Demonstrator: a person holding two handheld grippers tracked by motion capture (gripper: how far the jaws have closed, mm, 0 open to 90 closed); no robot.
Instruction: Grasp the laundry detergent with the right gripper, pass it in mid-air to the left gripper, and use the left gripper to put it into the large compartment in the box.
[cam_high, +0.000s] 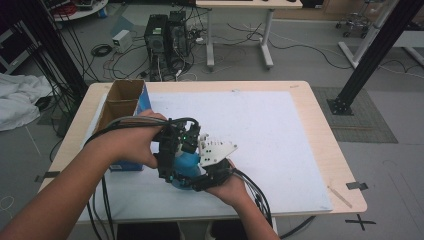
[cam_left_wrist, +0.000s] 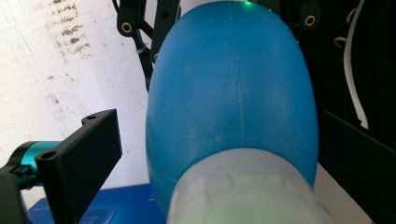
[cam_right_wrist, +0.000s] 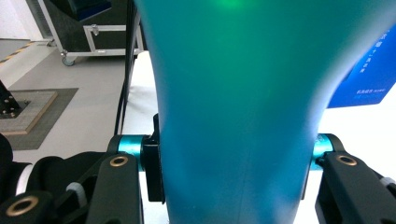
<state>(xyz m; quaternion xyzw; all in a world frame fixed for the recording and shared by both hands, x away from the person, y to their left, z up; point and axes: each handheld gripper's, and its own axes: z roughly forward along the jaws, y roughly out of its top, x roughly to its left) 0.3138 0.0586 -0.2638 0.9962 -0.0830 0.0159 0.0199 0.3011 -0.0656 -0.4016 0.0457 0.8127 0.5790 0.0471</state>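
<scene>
A smooth blue bulb-shaped thing (cam_high: 186, 163) with a whitish translucent neck was held up just right of the blue box (cam_high: 131, 165), pinched between both tools.

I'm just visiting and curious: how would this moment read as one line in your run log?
object: blue bulb | right gripper: shut on it | left gripper: jaws around it, contact unclear | position: above white mat, beside open box

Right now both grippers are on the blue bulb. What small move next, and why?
Probably hold the right gripper steady: its jaws pinch the blue bulb. Then ease the left gripper open slightly, since its jaws only flank the wide end near the blue box.
</scene>
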